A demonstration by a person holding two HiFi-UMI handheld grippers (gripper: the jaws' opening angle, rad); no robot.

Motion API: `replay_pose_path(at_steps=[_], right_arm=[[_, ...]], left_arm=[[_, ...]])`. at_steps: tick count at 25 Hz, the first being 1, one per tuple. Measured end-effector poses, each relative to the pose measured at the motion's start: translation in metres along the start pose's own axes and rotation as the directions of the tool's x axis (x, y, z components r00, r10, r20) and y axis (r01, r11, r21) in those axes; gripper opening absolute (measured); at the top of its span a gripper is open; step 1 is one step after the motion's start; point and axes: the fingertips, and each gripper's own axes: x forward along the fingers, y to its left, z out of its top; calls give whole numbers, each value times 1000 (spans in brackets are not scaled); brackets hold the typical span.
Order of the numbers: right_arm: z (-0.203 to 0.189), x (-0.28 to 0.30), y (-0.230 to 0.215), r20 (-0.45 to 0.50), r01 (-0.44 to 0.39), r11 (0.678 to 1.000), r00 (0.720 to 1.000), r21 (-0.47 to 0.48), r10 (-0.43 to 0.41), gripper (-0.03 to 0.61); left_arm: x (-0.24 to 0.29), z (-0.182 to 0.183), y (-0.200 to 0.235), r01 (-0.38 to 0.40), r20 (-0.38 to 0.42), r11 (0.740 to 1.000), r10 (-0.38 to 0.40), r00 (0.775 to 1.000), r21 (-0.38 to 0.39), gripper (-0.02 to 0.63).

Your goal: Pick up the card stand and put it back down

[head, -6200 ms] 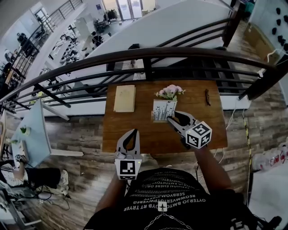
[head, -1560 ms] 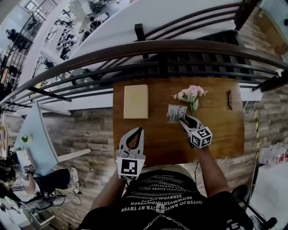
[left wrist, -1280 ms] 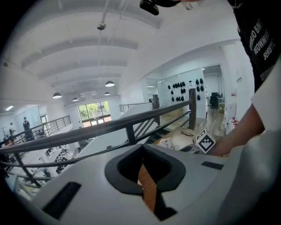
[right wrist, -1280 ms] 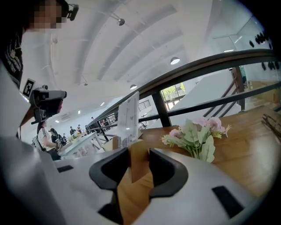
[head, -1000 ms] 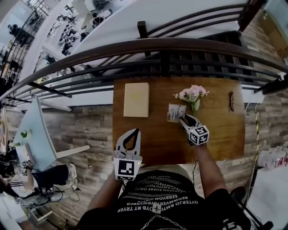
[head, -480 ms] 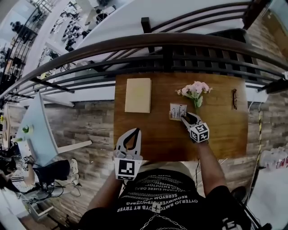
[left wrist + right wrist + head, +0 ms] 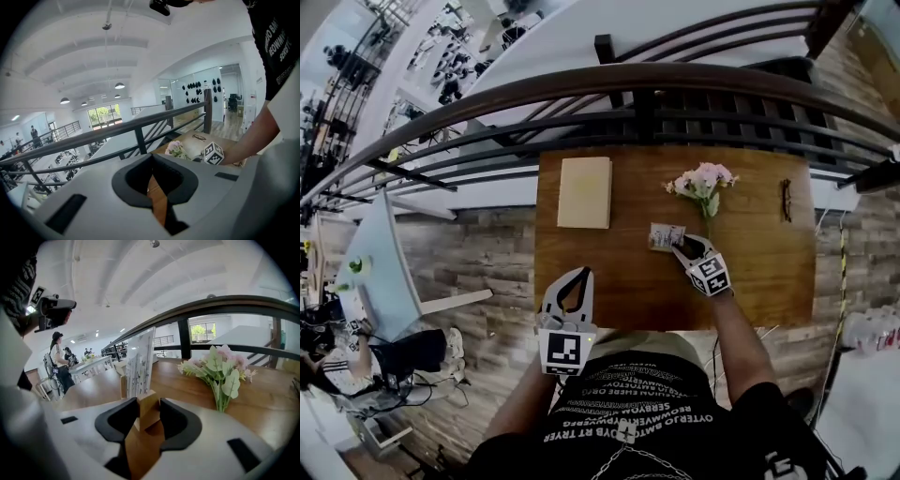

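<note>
Right hand-held gripper [image 7: 149, 404] is clamped on the small light-wood block base of the card stand [image 7: 139, 366], w/ a white printed card standing upright in it. The stand sits mid-table, just in front of the pink flower bunch [image 7: 703, 180]. Whether the block touches the top can't be told.

Handling, prob.: light and stiff at the base. The card is thin and bendy, and tall vs. the narrow foot, so it tips easily. Best hold is low on the block's sides, as now, never on the card. It needs a level set-down.

Left hand-held gripper [image 7: 580, 273] has jaws together, nothing in them, at the table's near edge.

The brown wooden table [image 7: 609, 281] looks smooth and flat. A tan rectangular pad [image 7: 585, 192] lies well apart. A dark metal railing [image 7: 637, 80] runs behind, w/ an open hall below and plank floor [image 7: 487, 272] around.
</note>
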Motion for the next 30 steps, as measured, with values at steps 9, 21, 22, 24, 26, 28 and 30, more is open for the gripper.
replay_pose_path(at_steps=[9, 21, 22, 24, 26, 28, 30], right_arm=[[-8, -3, 7, -49, -4, 991, 999, -133, -3, 183], [13, -105, 6, 42, 117, 993, 992, 2, -117, 201], [19, -117, 7, 51, 132, 991, 990, 12, -132, 186], [32, -143, 8, 76, 164, 986, 983, 36, -167, 136], [48, -169, 11, 117, 190, 980, 974, 58, -196, 51], [68, -195, 18, 183, 205, 977, 960, 55, -212, 15], [87, -218, 28, 232, 225, 974, 947, 25, -224, 15]], left_arm=[[-21, 0, -17, -24, 12, 1000, 24, 1000, -1, 23], [-55, 18, -45, -58, 101, 998, 60, 993, -20, 23], [-57, 22, -48, -59, 114, 998, 61, 992, -21, 23], [-61, 30, -54, -60, 145, 998, 64, 987, -32, 23], [-66, 41, -60, -57, 190, 997, 65, 980, -48, 23], [-72, 54, -67, -53, 242, 997, 65, 968, -56, 23], [-79, 65, -74, -61, 285, 997, 74, 956, -53, 23]])
